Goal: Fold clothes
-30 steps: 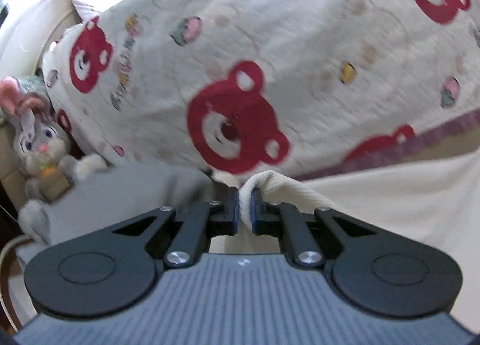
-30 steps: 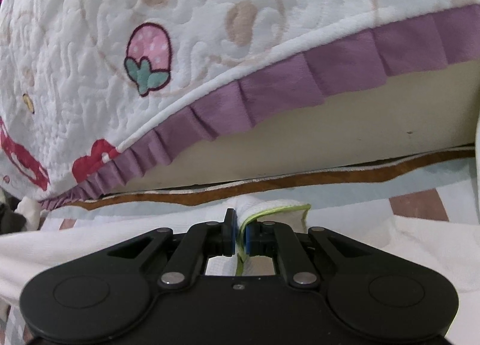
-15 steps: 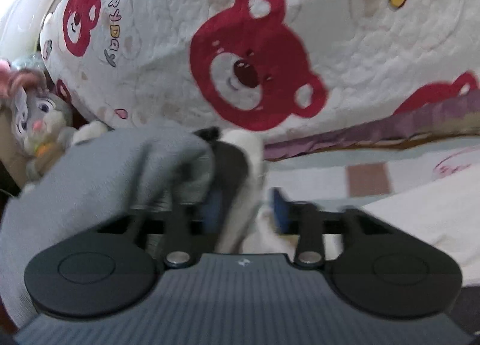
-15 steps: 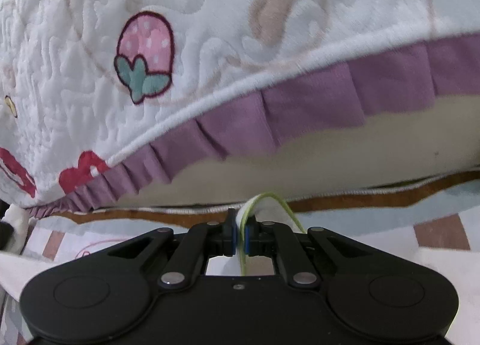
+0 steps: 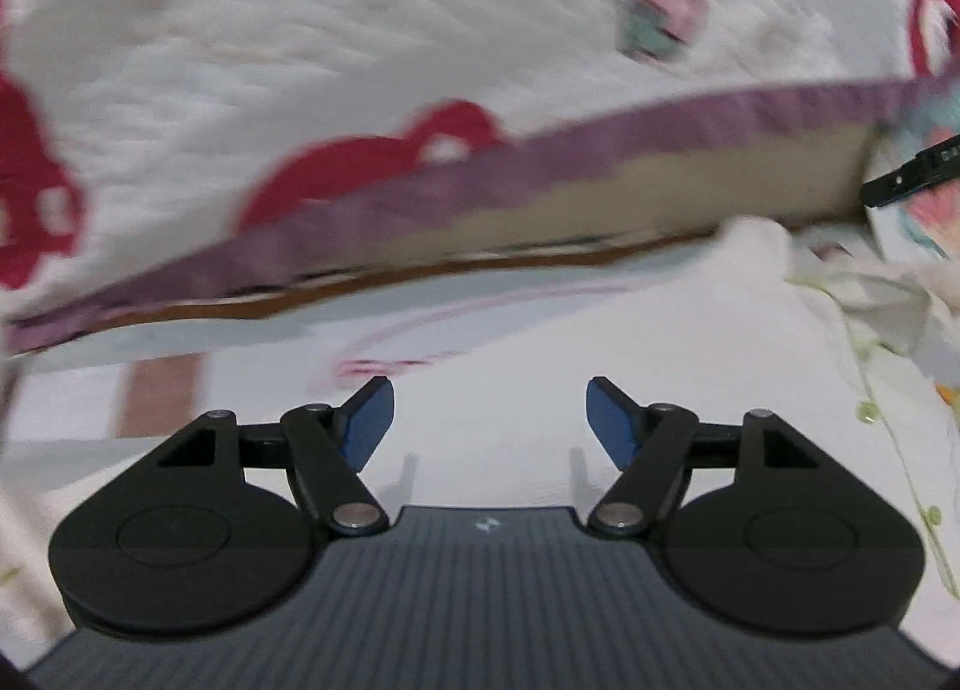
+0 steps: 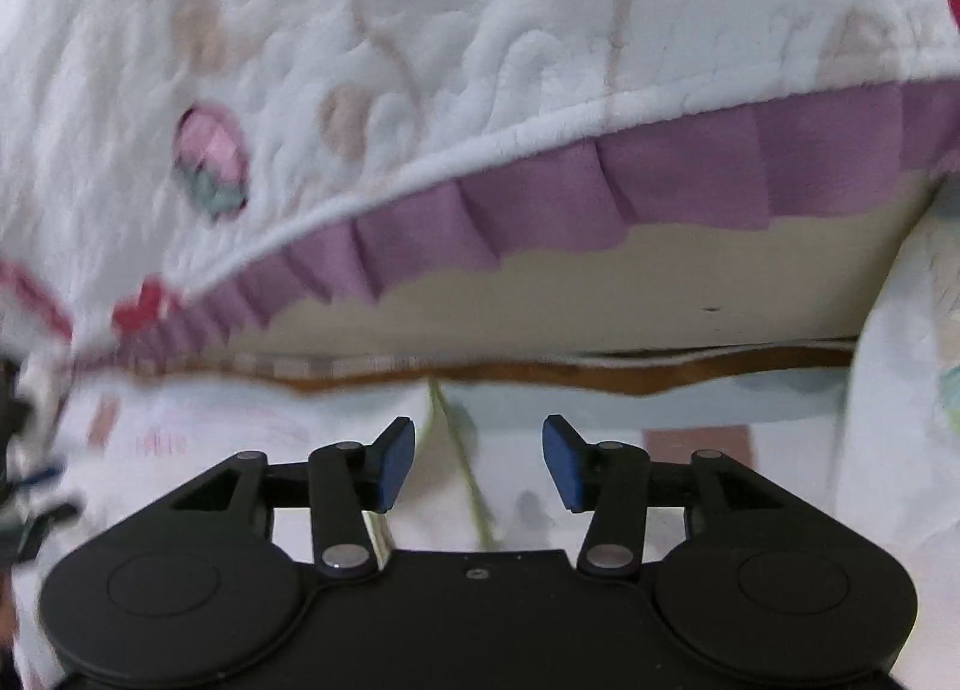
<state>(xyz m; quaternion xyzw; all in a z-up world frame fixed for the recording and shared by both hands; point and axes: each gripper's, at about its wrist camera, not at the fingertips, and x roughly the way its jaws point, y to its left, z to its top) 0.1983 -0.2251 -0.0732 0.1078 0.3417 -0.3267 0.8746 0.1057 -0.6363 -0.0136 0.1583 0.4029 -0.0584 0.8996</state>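
A white garment (image 5: 690, 342) with thin green trim lies spread on the bed sheet, bunched up at the right (image 5: 852, 294). My left gripper (image 5: 489, 420) hovers just above it, open, nothing between its blue pads. In the right wrist view the same white garment (image 6: 480, 486) lies under my right gripper (image 6: 478, 459), its green seam (image 6: 462, 468) running between the open fingers, which hold nothing. The tip of my right gripper (image 5: 912, 174) shows at the right edge of the left wrist view.
A thick quilt (image 5: 420, 60) with red bears and a purple frill (image 6: 600, 192) hangs over the bed's back edge just ahead of both grippers. The patterned sheet (image 5: 162, 390) shows to the left. A pale printed cloth (image 6: 900, 378) rises at the right.
Both grippers have let go of the white garment and opened; the left opened first. The left view has swung right, away from the grey cloth and plush rabbit.
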